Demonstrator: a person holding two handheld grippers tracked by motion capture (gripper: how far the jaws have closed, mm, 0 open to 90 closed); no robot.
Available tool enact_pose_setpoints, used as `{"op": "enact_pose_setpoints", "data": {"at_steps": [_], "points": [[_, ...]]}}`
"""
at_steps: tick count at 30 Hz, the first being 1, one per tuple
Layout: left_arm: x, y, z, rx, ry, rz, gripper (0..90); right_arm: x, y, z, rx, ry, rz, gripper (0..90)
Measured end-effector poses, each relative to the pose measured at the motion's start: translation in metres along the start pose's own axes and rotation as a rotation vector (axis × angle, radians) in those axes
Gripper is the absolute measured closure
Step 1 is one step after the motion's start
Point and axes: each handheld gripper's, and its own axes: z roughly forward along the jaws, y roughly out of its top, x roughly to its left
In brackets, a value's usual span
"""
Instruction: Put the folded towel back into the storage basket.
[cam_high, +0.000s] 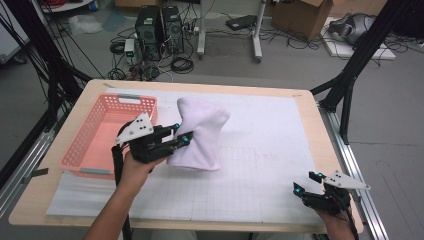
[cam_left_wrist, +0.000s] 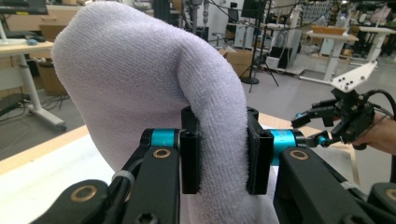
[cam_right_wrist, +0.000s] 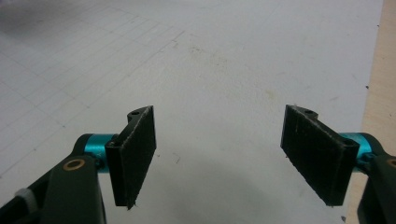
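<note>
While the left gripper (cam_left_wrist: 219, 156) clamps a fold of the white towel (cam_high: 199, 132) and holds it up beside the pink basket (cam_high: 90, 145) near the tabletop's left edge, the right gripper (cam_high: 306, 182) rests at the near right corner, jaws spread, nothing between them.

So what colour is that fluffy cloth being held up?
White. The cloth shows best in the left gripper view, pinched in the left tool.
</note>
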Motion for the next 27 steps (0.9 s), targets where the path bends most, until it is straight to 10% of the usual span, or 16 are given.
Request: {"op": "enact_pose_setpoints", "data": {"at_steps": [27], "points": [[0.051, 0.023, -0.089, -0.135, 0.190, -0.038, 72.2, 0.002, 0.002, 0.002, -0.002, 0.000, -0.005, 26.0]]}}
